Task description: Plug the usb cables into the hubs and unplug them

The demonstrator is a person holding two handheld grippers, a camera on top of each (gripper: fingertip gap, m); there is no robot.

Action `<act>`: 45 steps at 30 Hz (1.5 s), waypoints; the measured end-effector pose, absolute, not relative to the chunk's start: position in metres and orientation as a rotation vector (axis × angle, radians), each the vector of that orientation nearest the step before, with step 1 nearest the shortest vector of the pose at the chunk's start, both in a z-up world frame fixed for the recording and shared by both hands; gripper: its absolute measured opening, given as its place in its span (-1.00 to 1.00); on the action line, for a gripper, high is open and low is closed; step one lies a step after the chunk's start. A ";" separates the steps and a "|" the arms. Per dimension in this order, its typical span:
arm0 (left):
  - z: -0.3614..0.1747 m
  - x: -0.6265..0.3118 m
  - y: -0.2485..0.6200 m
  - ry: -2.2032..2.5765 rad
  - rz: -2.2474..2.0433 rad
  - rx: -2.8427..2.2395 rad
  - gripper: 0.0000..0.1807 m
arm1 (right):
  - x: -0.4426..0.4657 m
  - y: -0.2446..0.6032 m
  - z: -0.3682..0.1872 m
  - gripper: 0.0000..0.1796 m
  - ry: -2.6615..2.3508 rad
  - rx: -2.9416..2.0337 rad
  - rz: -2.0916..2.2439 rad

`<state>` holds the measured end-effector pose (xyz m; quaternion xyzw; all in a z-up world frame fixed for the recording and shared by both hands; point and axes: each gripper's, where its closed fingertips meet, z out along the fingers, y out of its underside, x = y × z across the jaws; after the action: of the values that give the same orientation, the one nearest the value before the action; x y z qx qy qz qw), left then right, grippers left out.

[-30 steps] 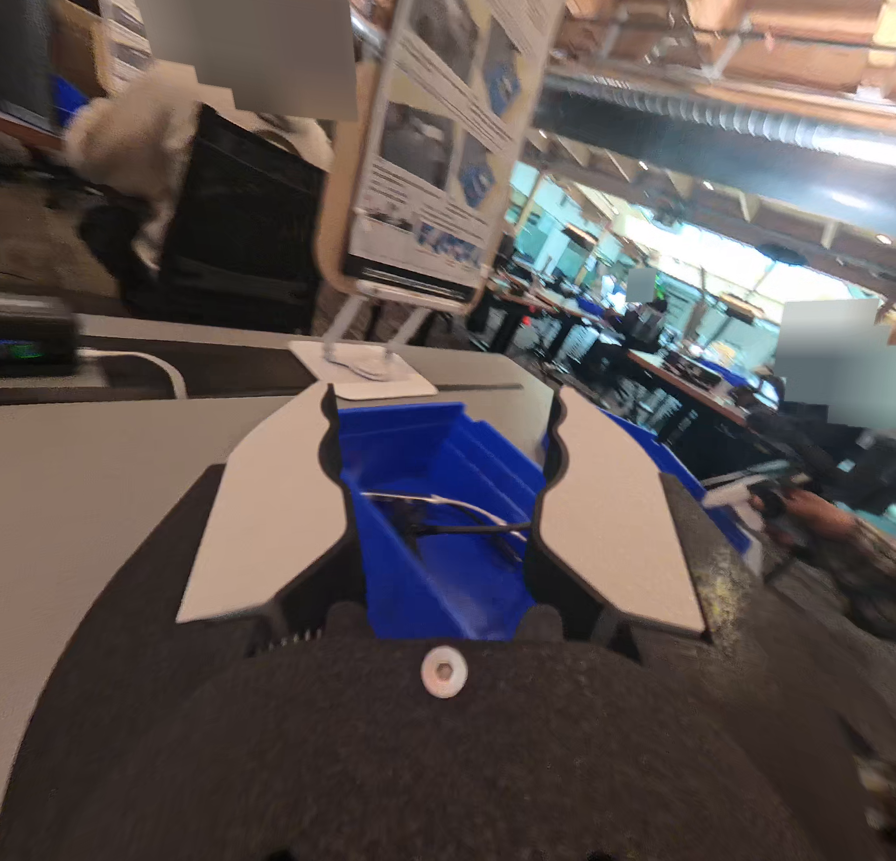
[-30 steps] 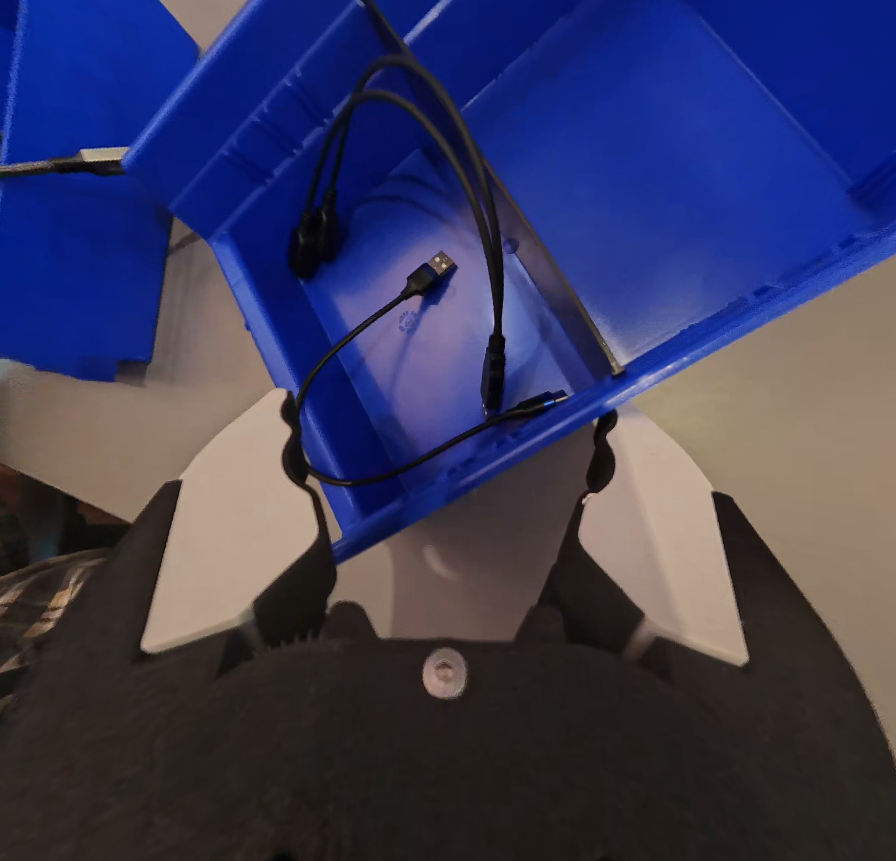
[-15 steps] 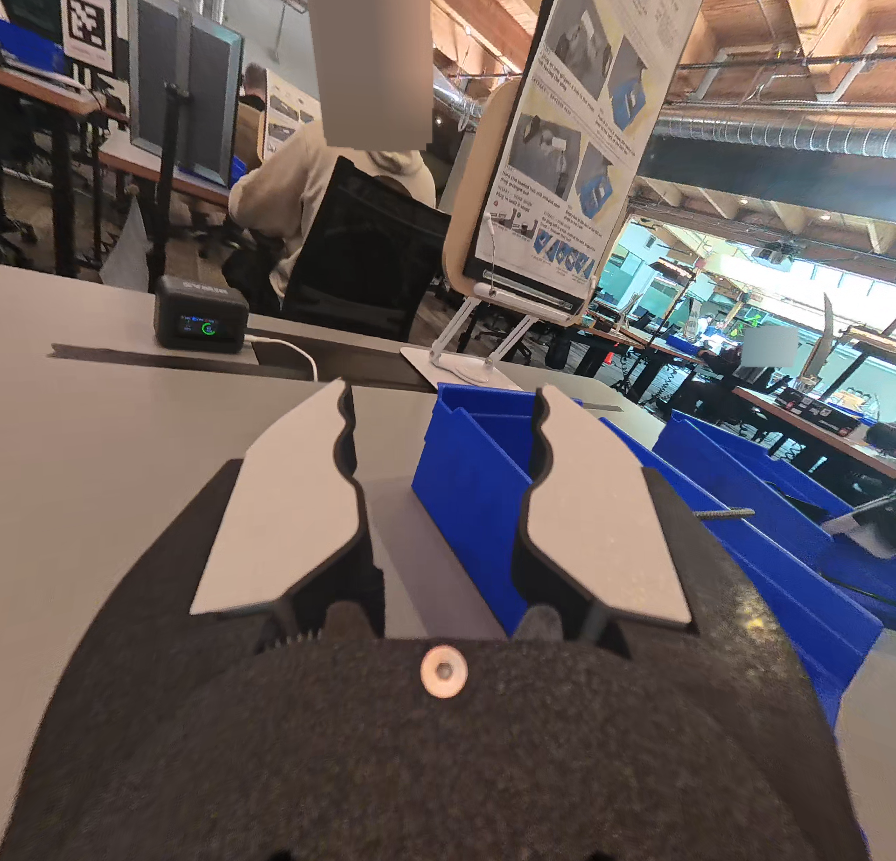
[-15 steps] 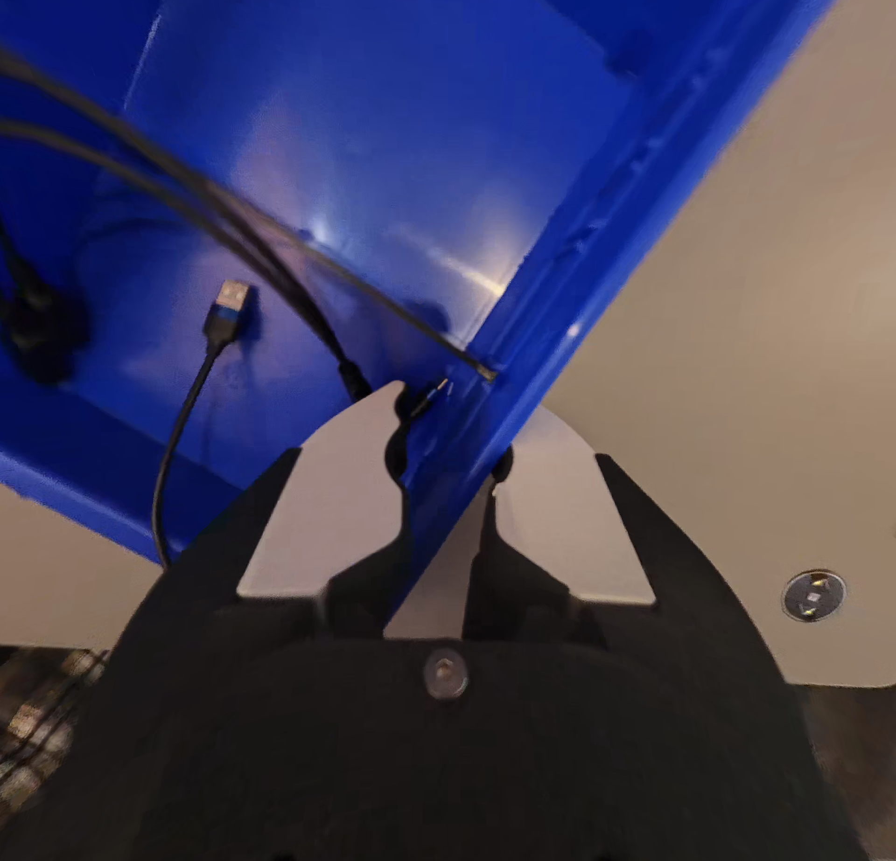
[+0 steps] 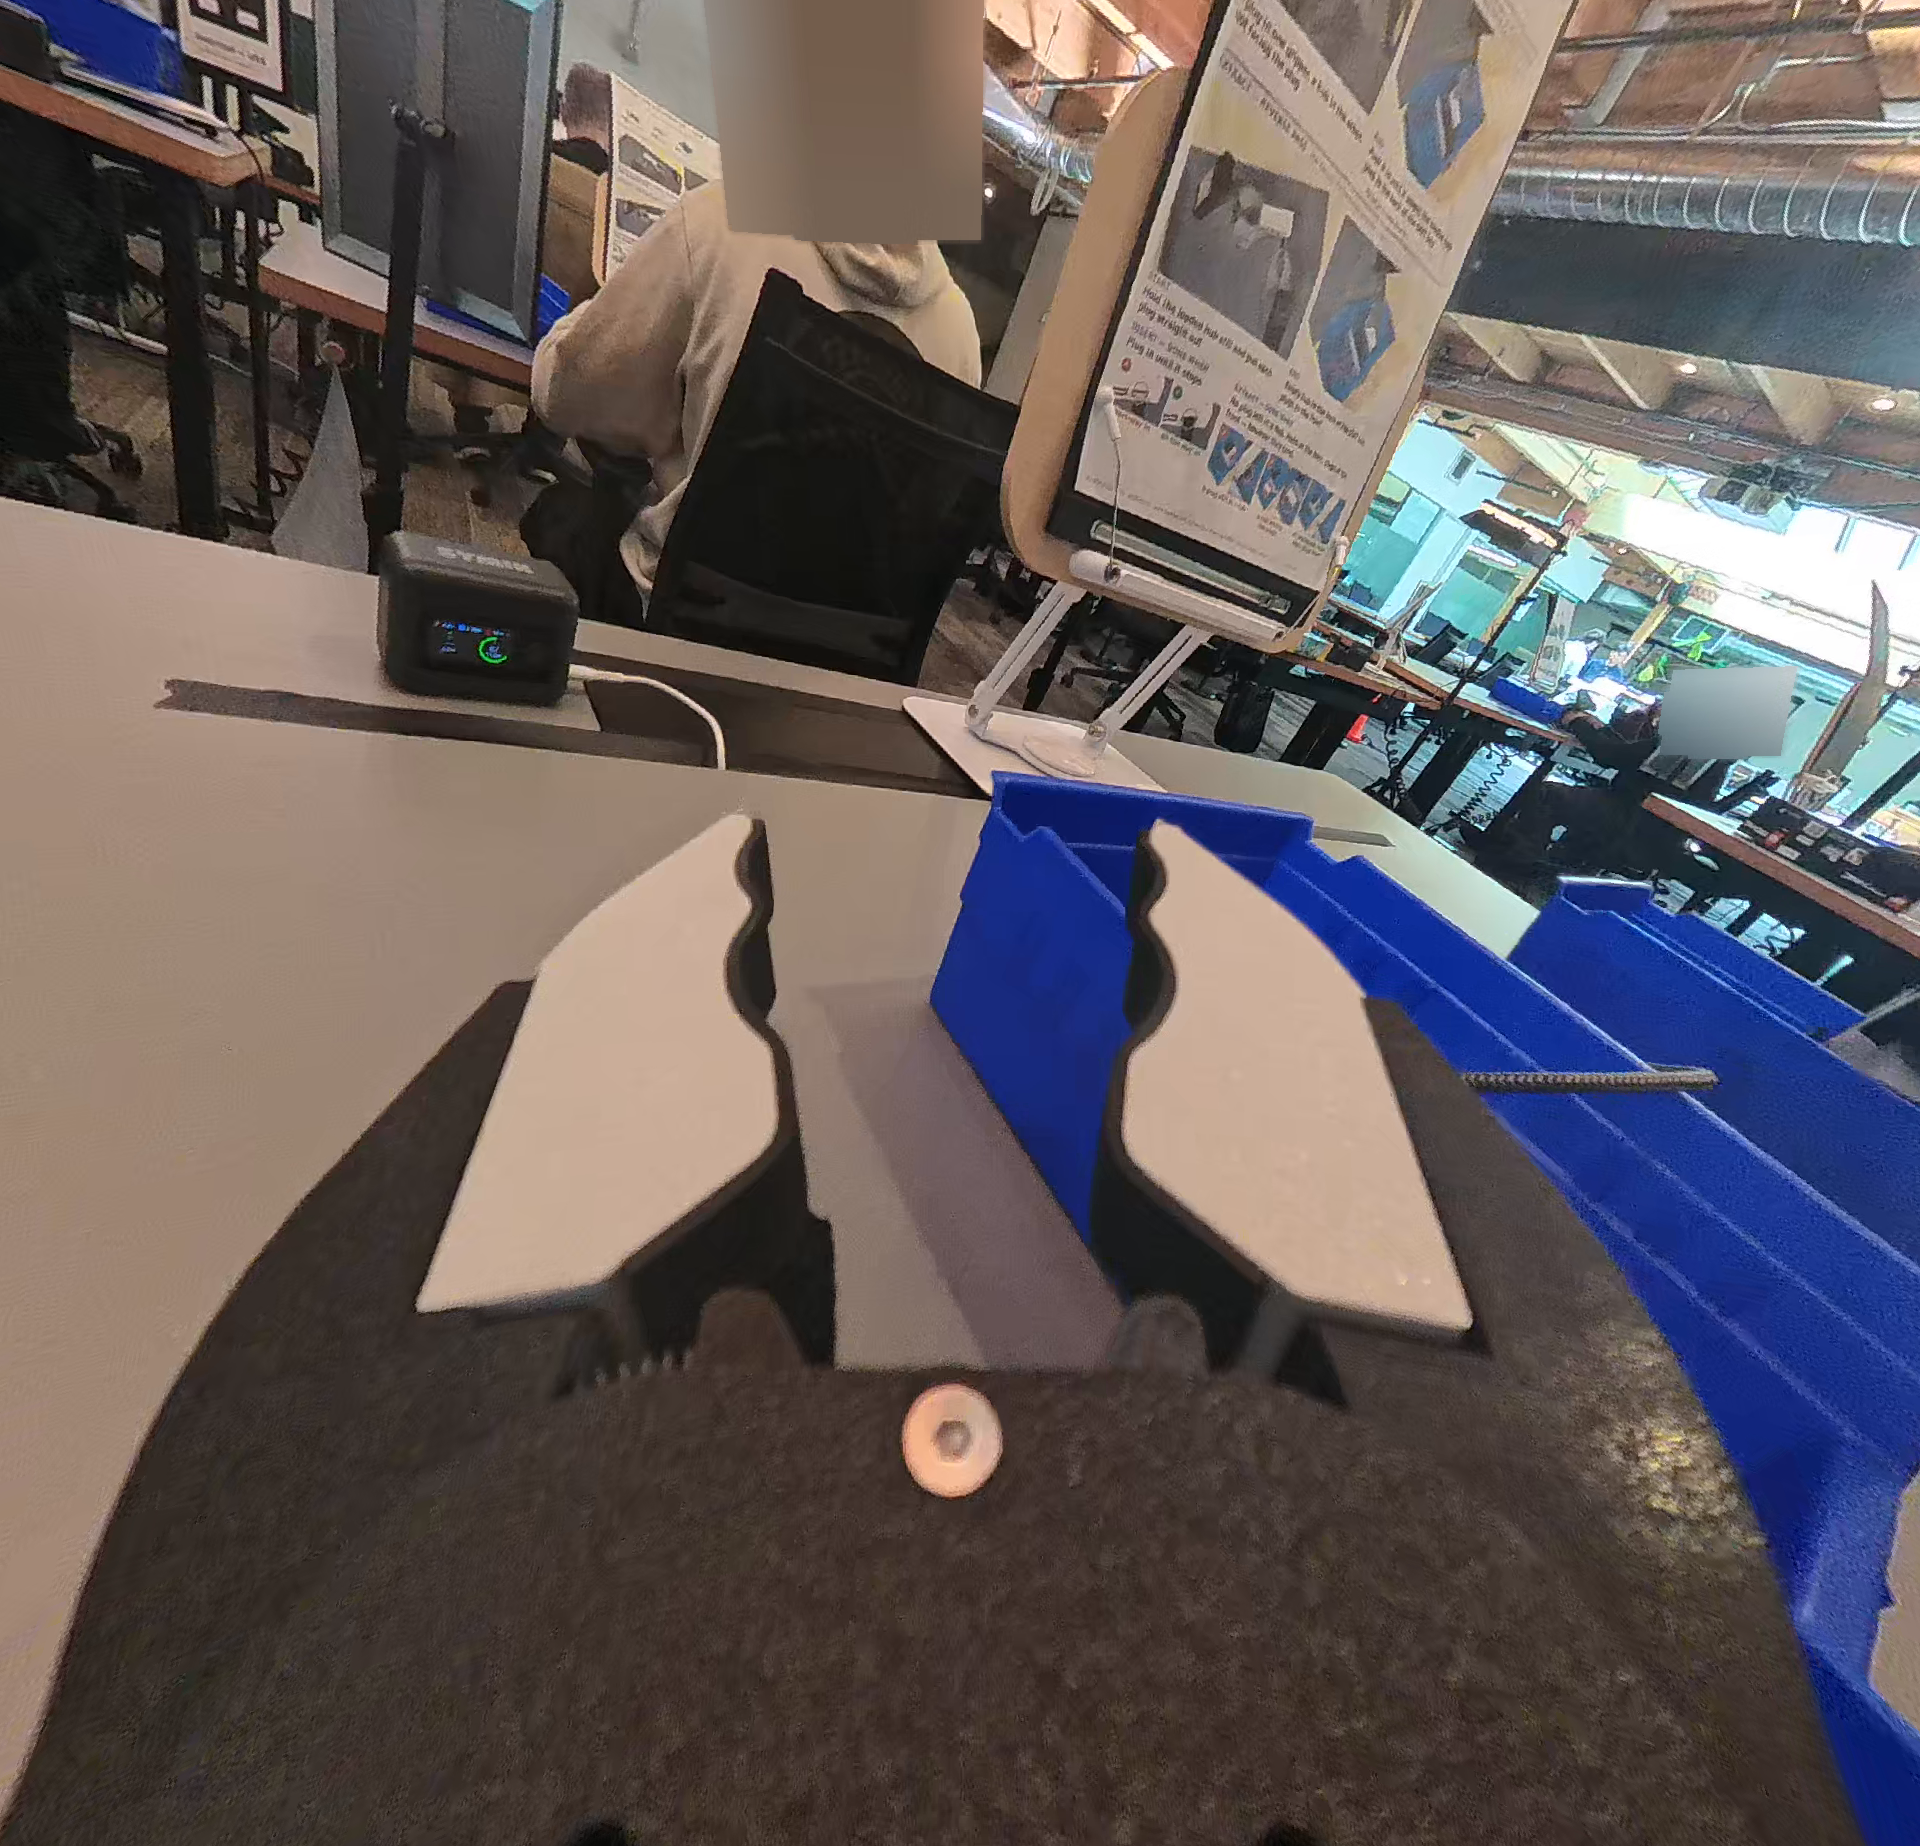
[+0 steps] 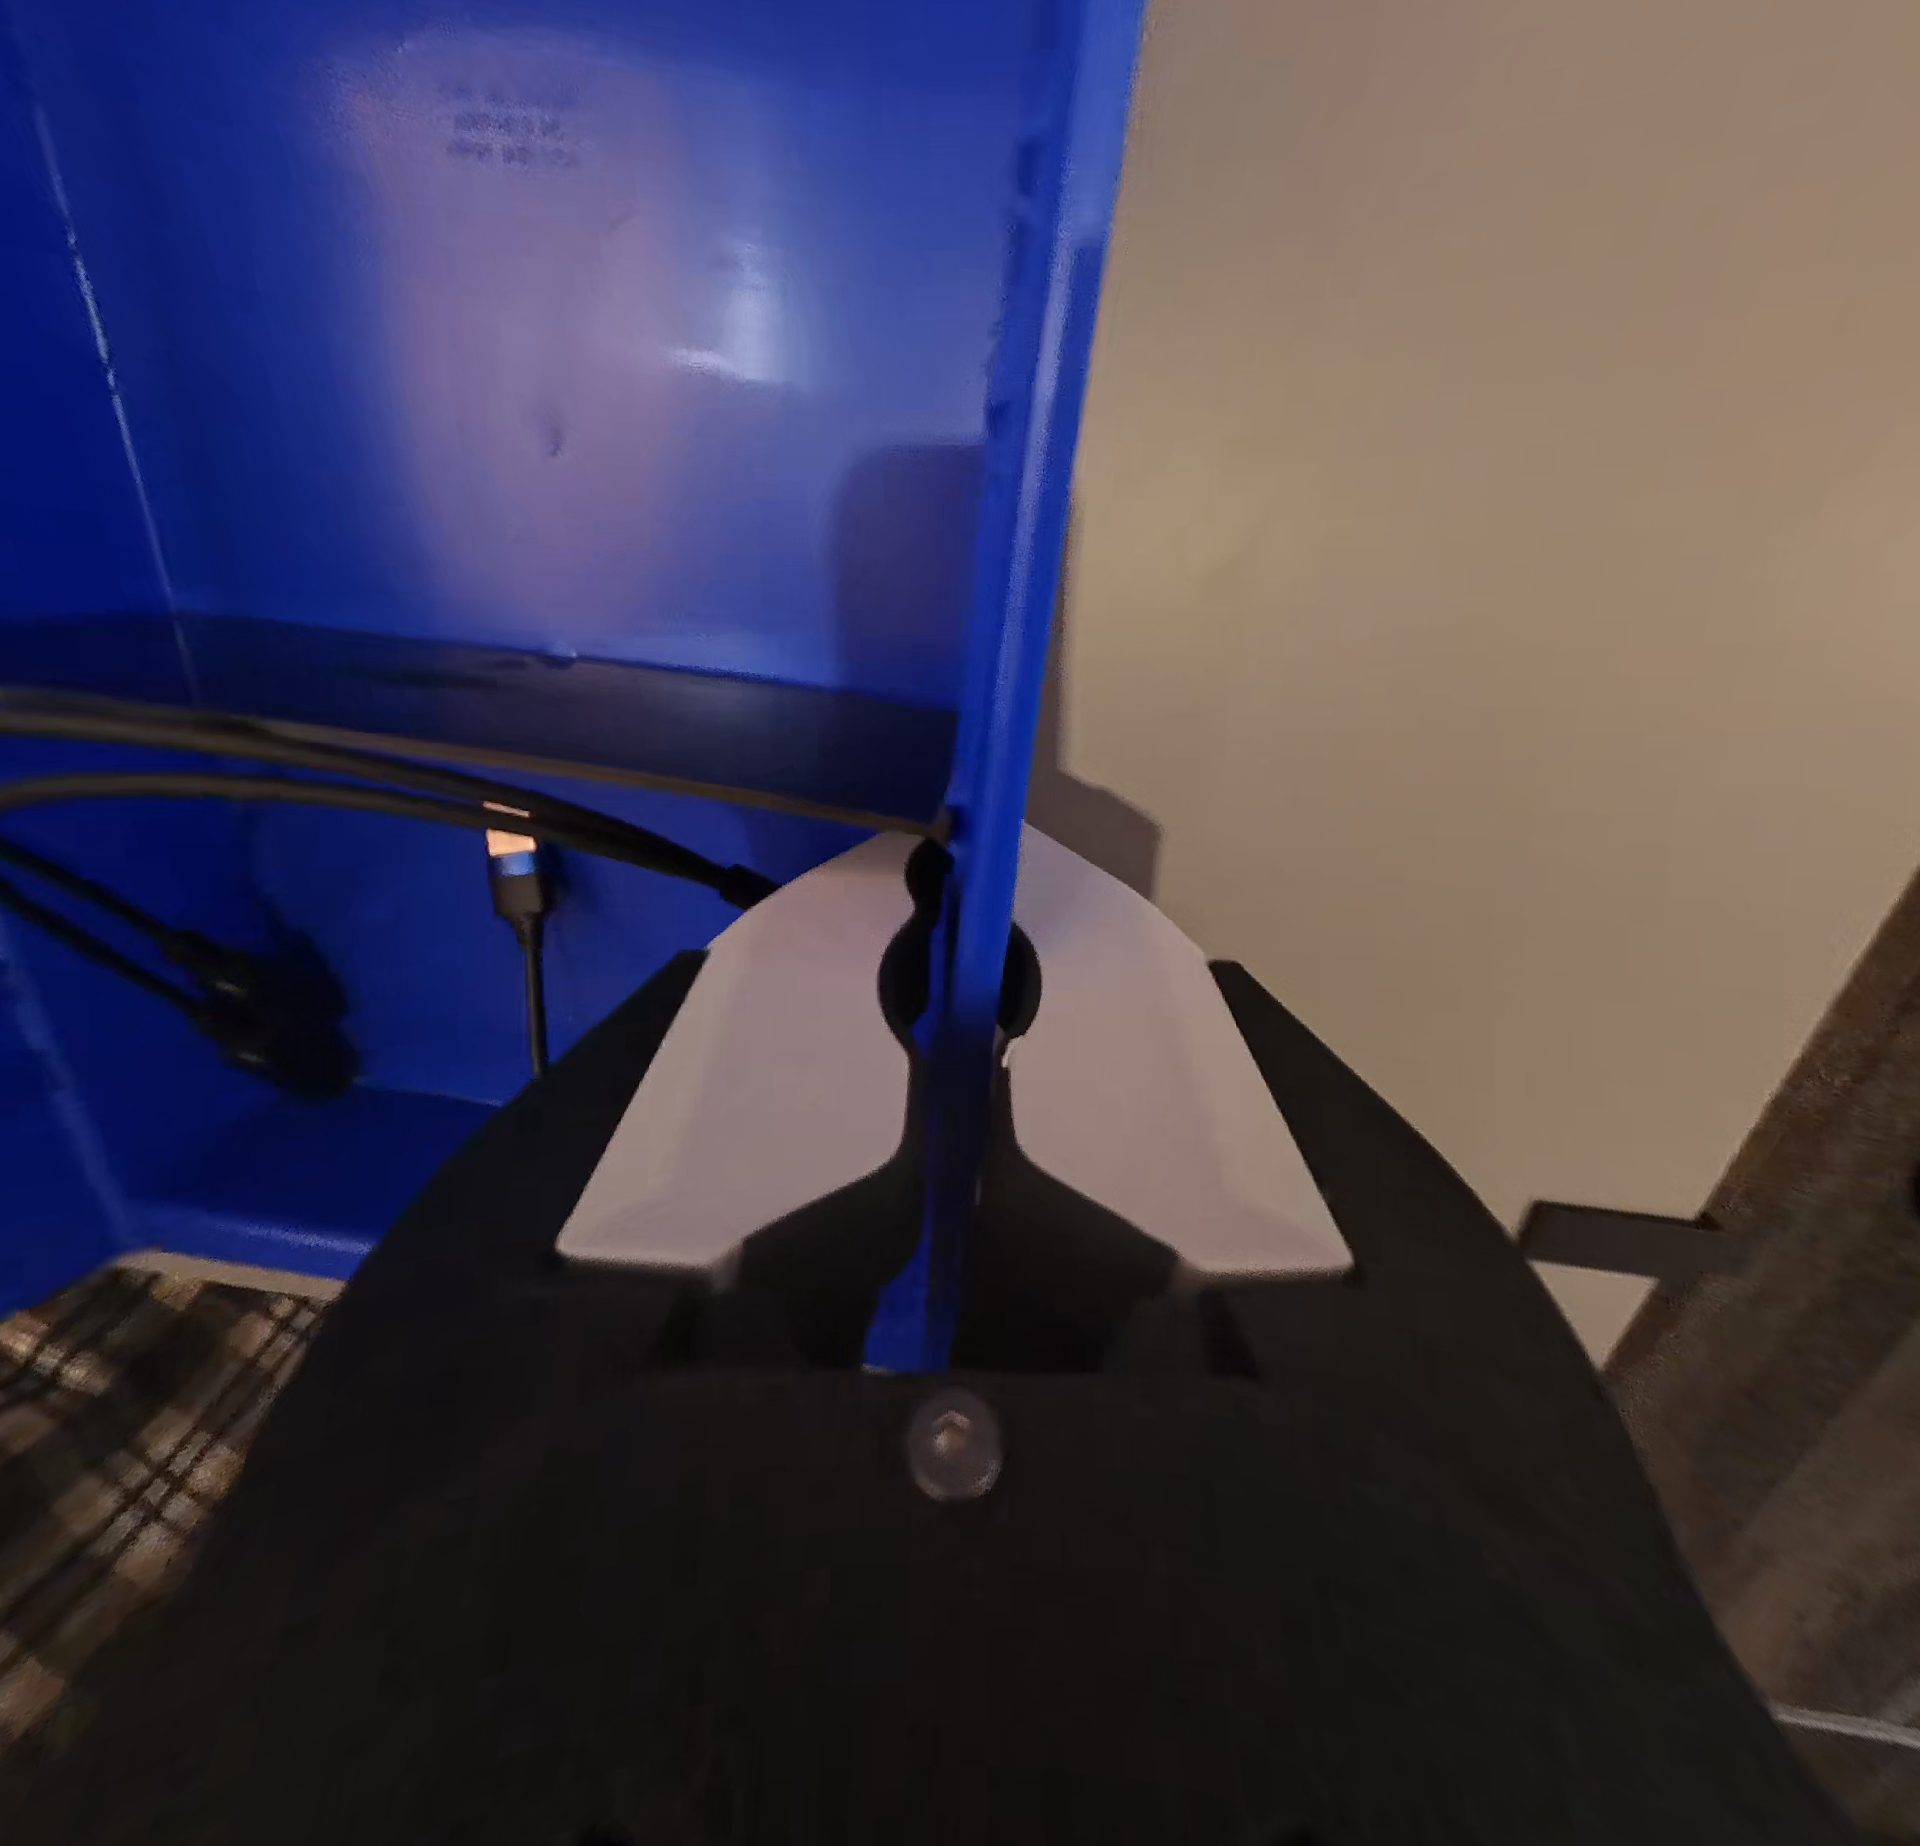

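Observation:
In the right wrist view my right gripper (image 6: 961,923) is shut on the side wall (image 6: 1023,549) of a blue bin, one finger inside and one outside. Inside that bin lie black USB cables (image 6: 343,788), a loose USB plug (image 6: 511,866) and dark connectors (image 6: 265,1017) at the left. In the left wrist view my left gripper (image 5: 945,877) is open and empty, low over the grey table (image 5: 260,913). Its right finger (image 5: 1247,1069) stands in front of the left wall of a blue bin (image 5: 1023,955). A braided cable end (image 5: 1590,1077) sticks out over a bin wall at the right.
A second blue bin (image 5: 1704,975) stands farther right. A black charger box (image 5: 476,620) with a white cable (image 5: 665,700) and a tablet stand with an instruction sheet (image 5: 1247,342) stand at the table's back. A seated person (image 5: 727,342) is behind. The table edge (image 6: 1621,1225) is near the right gripper. My hands' fingertips stand some 75 centimetres from each other.
My right gripper moved to the bin's side wall and closed on it. My left gripper swung left off the bin interior and now faces the table beside it, still open.

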<state>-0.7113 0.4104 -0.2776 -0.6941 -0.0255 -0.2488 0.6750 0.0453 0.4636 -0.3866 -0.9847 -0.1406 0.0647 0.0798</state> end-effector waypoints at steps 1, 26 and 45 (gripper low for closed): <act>-0.279 -0.712 0.411 -0.059 -0.556 -1.564 -0.28 | 0.051 0.468 -0.387 -0.95 -0.419 -2.948 0.196; -0.296 -0.728 0.416 -0.112 -0.521 -1.615 -0.31 | 0.150 0.525 -0.388 -0.95 -0.423 -2.932 0.168; -0.297 -0.726 0.417 -0.111 -0.538 -1.618 -0.29 | 0.180 0.544 -0.373 -0.69 -0.388 -2.817 0.057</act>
<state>-0.7260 0.4174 -0.2971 -0.7140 -0.0491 -0.2374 0.6568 0.1799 0.5440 -0.3730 -0.9795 -0.1350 0.0199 0.1479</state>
